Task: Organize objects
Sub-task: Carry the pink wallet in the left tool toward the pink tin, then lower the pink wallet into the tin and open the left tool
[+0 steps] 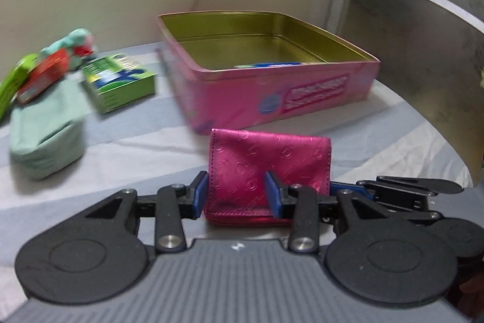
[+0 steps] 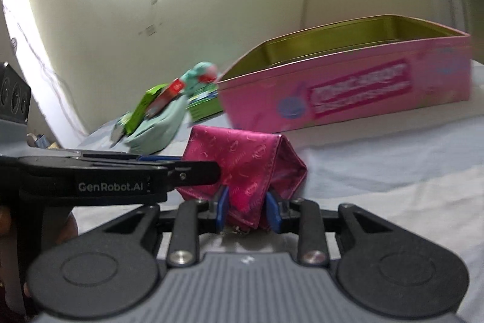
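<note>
1. You have the magenta wallet [image 1: 269, 168] held off the striped cloth [image 1: 378, 141], just in front of the pink tin [image 1: 272, 93]. It is folded, with 1 flap standing up.
2. Both claws hold it. The left gripper [image 1: 240, 196] is clamped on the wallet's near edge, its blue pads [image 1: 273, 196] pressing the leather from either side. The right gripper [image 2: 246, 209] is pinched narrow on a lower corner of the same wallet, next to what looks like a small metal clasp.
3. The tin stands open with its gold inside showing. Something blue and white lies against its near wall, so part of the floor is already taken.
4. Judging by this, the step in hand is carrying the wallet into the tin. Keep the 2 grips moving together so the fold does not twist or pull open between them.
5. Lift the wallet clear of the tin's near rim before you go forward; a low approach would likely shove the tin along the cloth.
6. Aim for the bare far part of the floor, and lay the wallet flat rather than on edge.
7. To the left, well apart from the tin, a mint pouch [image 1: 45, 138], a green box [image 1: 121, 84] and some red and green packets [image 1: 30, 80] still wait.
</note>
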Demonstrator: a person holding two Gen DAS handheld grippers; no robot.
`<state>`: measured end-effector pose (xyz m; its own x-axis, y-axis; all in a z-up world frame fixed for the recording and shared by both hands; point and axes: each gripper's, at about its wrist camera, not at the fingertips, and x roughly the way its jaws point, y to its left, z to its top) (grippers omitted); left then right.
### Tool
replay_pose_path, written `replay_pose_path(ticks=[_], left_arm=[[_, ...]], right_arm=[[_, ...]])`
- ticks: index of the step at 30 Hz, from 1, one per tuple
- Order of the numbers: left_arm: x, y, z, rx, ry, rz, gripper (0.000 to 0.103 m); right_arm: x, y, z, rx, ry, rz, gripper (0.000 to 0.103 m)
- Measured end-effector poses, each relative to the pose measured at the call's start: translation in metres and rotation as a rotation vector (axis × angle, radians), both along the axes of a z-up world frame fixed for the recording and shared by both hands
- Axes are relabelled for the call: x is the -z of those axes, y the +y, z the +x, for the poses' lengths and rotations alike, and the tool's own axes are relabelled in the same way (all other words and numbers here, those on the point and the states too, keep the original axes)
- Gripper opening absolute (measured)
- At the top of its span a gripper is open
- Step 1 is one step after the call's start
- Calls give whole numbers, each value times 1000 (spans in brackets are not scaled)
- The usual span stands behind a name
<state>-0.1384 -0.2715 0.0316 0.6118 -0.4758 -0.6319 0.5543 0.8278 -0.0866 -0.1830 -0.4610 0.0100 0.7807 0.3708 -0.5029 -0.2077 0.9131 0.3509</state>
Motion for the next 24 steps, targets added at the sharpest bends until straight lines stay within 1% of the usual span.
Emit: replay_pose_path(ticks=[7, 18, 24], left_arm=[[-1, -31, -2, 45, -2, 19, 43], [-2, -53, -3, 80, -5, 28, 43], [-3, -63, -4, 102, 0, 10, 43]], right_arm=[[3, -24, -5, 59, -11, 26, 27], [4, -35, -11, 108, -34, 15, 27], [1, -44, -16, 146, -44, 11, 27]])
